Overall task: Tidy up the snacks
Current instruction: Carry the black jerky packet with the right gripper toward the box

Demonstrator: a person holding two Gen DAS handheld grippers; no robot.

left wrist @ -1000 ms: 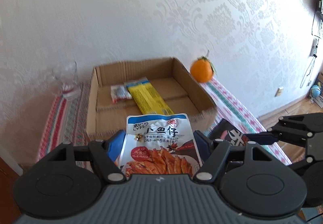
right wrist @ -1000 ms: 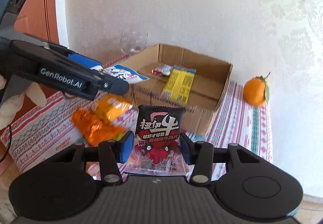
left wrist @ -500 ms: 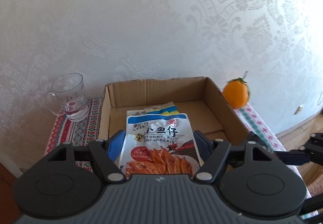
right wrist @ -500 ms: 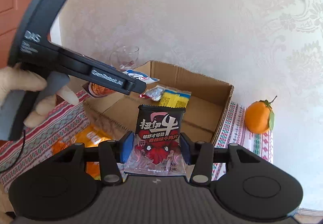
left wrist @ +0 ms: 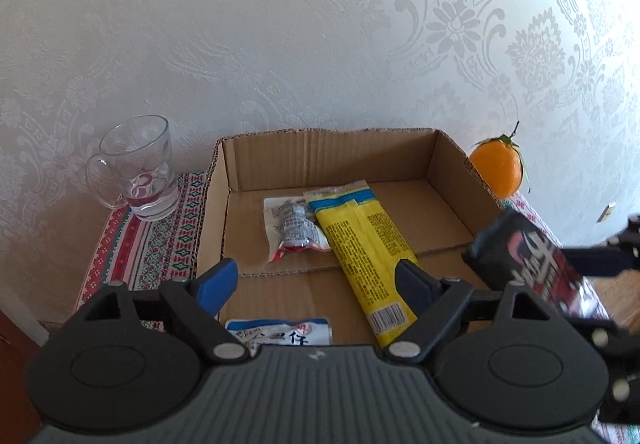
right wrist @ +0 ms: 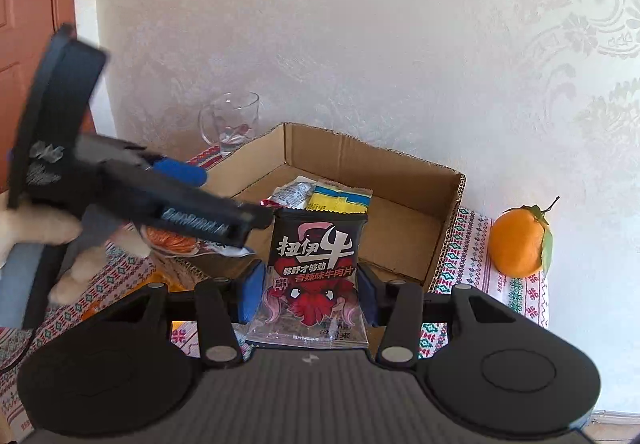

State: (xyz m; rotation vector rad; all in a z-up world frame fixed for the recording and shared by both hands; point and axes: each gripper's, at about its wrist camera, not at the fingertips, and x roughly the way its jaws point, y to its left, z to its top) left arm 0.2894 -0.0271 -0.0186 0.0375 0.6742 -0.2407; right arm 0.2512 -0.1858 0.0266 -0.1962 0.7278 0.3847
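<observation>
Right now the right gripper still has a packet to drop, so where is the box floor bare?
Bare: the cardboard box floor between the yellow packet and the right wall. Crowded: the centre-left, where the small clear packet touches the yellow one, and the near edge with the white-and-blue packet.

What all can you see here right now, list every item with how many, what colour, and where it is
cardboard box: one, brown, open, on the tablecloth by the wall
yellow packet: one, yellow with a blue end, flat in the box
small clear packet: one, silver and red, in the box, left of the yellow one
white and blue packet: one, at the box's near edge, under the left gripper
black packet: one, black and red, held upright
orange: one, with green leaves, right of the box
glass mug: one, clear, left of the box
tablecloth: one, red, green and white pattern
left gripper: jaws opening, nothing between them
right gripper: shut on the black packet
</observation>
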